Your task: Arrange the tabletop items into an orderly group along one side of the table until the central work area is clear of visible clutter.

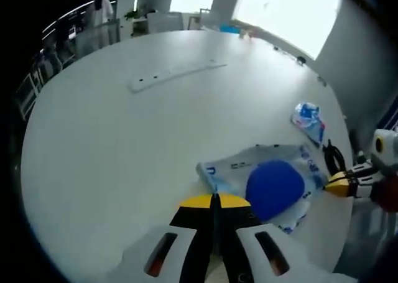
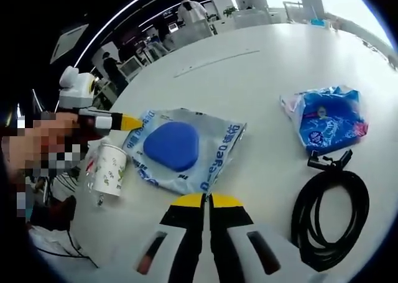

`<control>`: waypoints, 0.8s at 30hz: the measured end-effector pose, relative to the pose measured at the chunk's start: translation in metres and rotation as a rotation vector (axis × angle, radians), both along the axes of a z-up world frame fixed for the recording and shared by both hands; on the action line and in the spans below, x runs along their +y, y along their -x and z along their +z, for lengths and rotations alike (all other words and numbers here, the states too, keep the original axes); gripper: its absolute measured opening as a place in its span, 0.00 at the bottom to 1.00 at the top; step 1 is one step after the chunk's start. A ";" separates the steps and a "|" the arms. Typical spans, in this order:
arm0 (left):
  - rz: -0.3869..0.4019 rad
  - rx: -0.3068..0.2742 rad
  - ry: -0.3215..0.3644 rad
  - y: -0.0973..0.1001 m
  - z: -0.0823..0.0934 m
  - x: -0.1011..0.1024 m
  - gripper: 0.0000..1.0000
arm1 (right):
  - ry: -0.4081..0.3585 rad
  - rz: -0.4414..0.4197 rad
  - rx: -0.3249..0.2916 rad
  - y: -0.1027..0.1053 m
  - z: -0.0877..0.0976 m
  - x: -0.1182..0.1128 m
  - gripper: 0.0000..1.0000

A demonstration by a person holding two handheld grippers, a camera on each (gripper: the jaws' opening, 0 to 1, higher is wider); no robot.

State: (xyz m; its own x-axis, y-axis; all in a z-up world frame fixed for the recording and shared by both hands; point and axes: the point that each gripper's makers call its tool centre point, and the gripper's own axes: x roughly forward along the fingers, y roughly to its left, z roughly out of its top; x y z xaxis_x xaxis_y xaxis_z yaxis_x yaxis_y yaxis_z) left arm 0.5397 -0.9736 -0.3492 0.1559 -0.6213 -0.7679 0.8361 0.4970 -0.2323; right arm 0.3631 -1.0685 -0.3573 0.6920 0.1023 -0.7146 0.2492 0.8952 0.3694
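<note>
Presently both tongs (image 1: 214, 201) (image 2: 206, 200) clenched, empty; slick pouch (image 2: 180, 147) may slide, toppling cup (image 2: 110, 168) off surface (image 2: 261, 65).

Pouch (image 2: 186, 149) between cup (image 2: 109, 168) and cable (image 2: 329, 218); packet (image 2: 329, 118) behind cable.

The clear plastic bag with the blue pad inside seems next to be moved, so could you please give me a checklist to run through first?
1. Left gripper jaws shut, empty at the bag's edge: not ok for grasping.
2. Right gripper jaws shut, empty: not ok.
3. Clear plastic bag with blue pad lies flat, nothing on it: ok.
4. Paper cup lying beside the bag, touching or not: cannot tell.
5. Black coiled cable apart from the bag: ok.
6. Small blue packet apart from the bag: ok.
</note>
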 end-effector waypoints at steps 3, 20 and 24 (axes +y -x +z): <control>0.005 0.000 0.006 0.000 0.002 -0.002 0.00 | 0.004 -0.004 -0.005 -0.001 0.002 -0.002 0.00; 0.020 -0.002 0.035 0.004 0.008 -0.017 0.00 | 0.031 -0.040 -0.033 -0.007 0.013 -0.035 0.00; 0.023 -0.005 0.042 0.005 0.009 -0.022 0.00 | 0.036 -0.046 -0.037 -0.009 0.015 -0.042 0.00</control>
